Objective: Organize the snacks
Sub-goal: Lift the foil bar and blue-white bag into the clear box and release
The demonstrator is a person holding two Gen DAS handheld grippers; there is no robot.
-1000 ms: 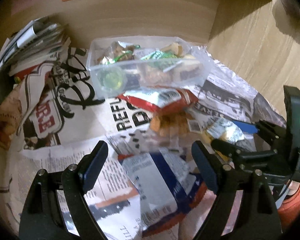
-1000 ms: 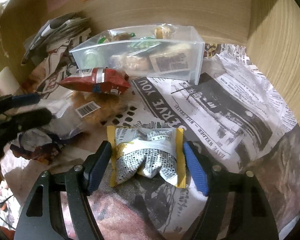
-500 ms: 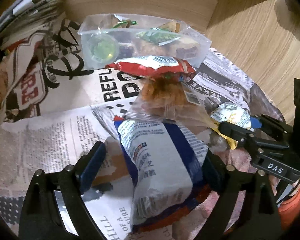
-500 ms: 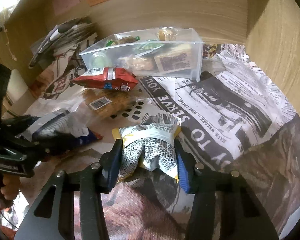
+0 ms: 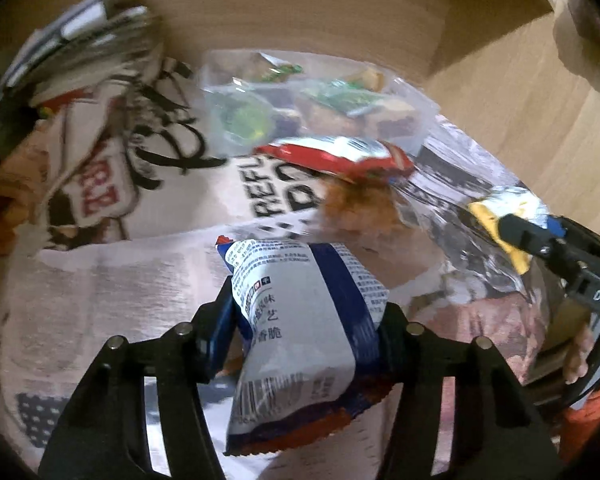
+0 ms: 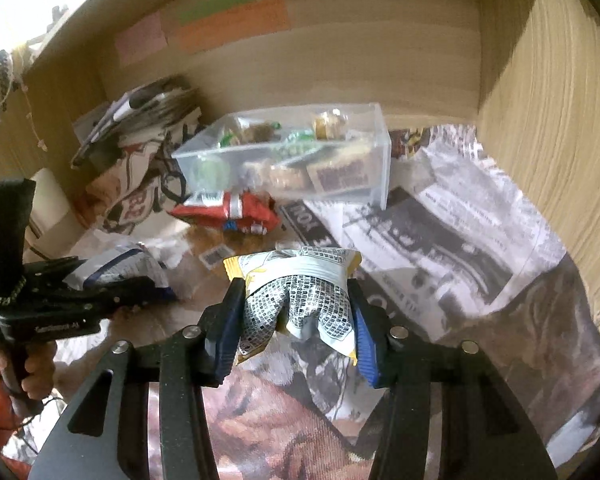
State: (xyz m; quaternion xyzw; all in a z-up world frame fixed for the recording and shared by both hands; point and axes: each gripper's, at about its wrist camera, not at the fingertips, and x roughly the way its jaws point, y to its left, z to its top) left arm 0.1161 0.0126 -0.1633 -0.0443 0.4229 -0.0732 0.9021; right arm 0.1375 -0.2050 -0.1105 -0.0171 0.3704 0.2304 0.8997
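My left gripper (image 5: 306,332) is shut on a blue and white snack bag (image 5: 300,332) and holds it above the newspaper. My right gripper (image 6: 296,316) is shut on a yellow and silver snack packet (image 6: 300,296), also lifted off the paper. A clear plastic box (image 6: 300,160) with several snacks stands at the back, also in the left wrist view (image 5: 312,100). A red snack bag (image 5: 336,156) and a clear bag of orange snacks (image 5: 356,208) lie in front of it. The right gripper also shows at the right of the left wrist view (image 5: 512,236).
Newspaper sheets (image 6: 440,232) cover the shelf floor. A pile of papers and magazines (image 6: 140,108) lies at the back left. Wooden walls close the back (image 6: 340,64) and the right side (image 6: 560,140). Coloured sticky notes (image 6: 228,20) are on the back wall.
Both grippers have closed on their packets and lifted them: the left on the blue and white bag, the right on the yellow and silver packet.
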